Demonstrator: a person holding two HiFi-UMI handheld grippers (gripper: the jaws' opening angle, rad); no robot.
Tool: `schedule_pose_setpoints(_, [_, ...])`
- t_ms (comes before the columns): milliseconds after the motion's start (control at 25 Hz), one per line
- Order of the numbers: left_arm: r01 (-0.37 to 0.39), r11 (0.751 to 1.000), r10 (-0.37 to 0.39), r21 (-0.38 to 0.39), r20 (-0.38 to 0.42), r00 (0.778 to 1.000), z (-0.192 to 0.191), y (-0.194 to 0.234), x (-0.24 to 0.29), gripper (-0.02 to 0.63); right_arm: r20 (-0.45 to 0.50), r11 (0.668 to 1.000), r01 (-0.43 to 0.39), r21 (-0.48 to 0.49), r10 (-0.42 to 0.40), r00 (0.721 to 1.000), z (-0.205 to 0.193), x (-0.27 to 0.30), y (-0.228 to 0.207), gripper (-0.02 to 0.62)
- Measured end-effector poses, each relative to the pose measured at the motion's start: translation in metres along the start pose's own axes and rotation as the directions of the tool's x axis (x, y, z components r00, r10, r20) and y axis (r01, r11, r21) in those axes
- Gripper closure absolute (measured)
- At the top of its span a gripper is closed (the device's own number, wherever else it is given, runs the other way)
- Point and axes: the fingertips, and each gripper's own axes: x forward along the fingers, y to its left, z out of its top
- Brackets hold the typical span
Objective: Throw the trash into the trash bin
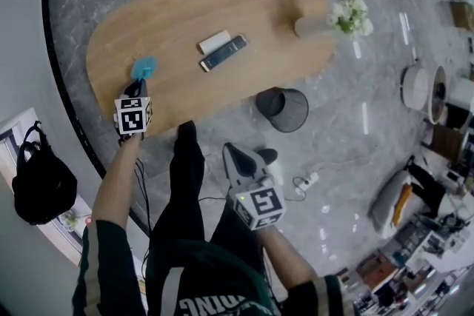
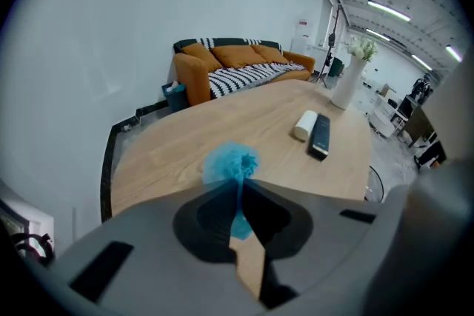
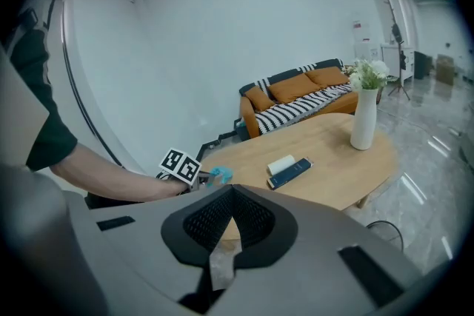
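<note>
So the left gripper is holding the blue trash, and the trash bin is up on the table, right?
Not quite. The left gripper does hold the blue trash, but the trash bin is not up on the table. It stands on the floor beside it. The head view shows this.

Dark green short sleeves [image 1: 100, 266], pale stripes along them. Dark top [image 1: 204, 277], white block lettering across it, only partly readable. Black trousers [image 1: 189, 177], black shoes [image 1: 187, 131]. Grey moulded shell on left gripper [image 1: 138, 85], white cube [image 1: 133, 115] with black square markers behind the jaws. Same shell on right gripper [image 1: 232, 153], same kind of cube [image 1: 259, 207]. Seen close, matte grey jaws with black recessed pads [image 3: 252, 217], fine mesh texture on the right pair.
</note>
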Motion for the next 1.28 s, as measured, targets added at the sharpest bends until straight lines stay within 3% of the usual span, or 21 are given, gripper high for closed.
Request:
schedule_pose_setpoints(280, [0.074,0.996,-0.079,0.058,0.076,0.994,0.034,-0.093,-0.032,0.589,0.015,0.999,-0.05,-0.015,0.05,0.999,-0.003,-0.039,-0.035,0.595])
schedule_pose_setpoints(680, [0.212,0.959,-0.231,0.186,0.088,0.969,0.053,-0.267,-0.049,0.591,0.053,0.999,0.023,0.025,-0.025,0.998,-0.022,-0.101,-0.149,0.595])
schedule_pose_setpoints(960, [0.318,0.888,-0.341,0.333,0.013,0.94,0.036,-0.386,-0.019,0.591,0.082,0.99,0.094,0.102,-0.103,0.991,-0.058,-0.132,-0.22,0.597])
schedule_pose_setpoints(1280, [0.419,0.794,-0.43,0.44,-0.079,0.899,-0.001,-0.487,0.028,0.591,0.08,0.936,0.19,0.295,-0.223,0.972,-0.134,-0.155,-0.285,0.595])
